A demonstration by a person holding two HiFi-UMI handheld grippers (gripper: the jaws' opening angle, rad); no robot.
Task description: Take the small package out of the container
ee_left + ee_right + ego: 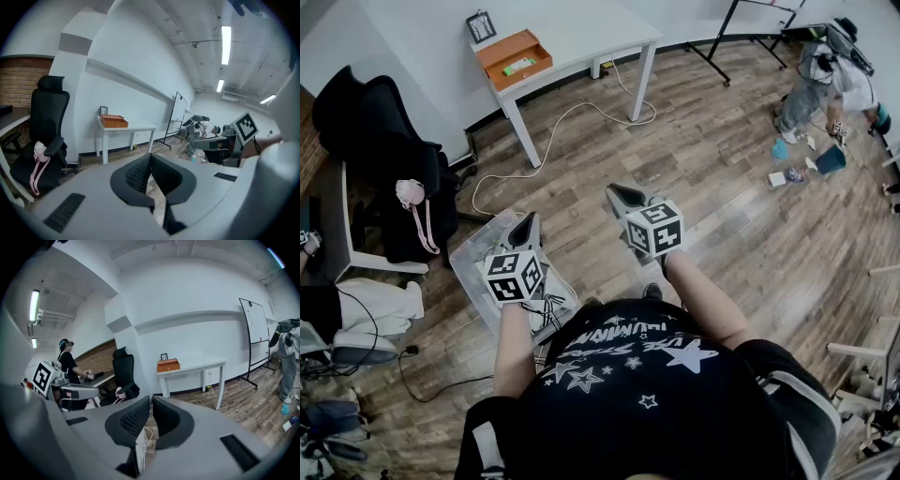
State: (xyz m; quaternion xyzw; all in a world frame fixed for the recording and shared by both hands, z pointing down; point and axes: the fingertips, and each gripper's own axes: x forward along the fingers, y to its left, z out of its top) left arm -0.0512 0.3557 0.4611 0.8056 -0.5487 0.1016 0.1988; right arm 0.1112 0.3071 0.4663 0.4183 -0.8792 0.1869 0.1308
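A clear plastic container [472, 251] stands on the wood floor in front of the person. Something white with black cords [546, 306] lies at its near end; I cannot tell whether it is the small package. My left gripper [528, 221] hovers above the container, its jaws pressed together with nothing between them [150, 157]. My right gripper [620, 193] is held to the right of the container over bare floor, also shut and empty [151, 399]. Both point forward across the room, well above the floor.
A white table [581, 37] with an orange box [516, 56] stands ahead, and a white cable [553, 131] trails across the floor below it. A black office chair [384, 141] is at the left. Another person [834, 80] bends over at the far right.
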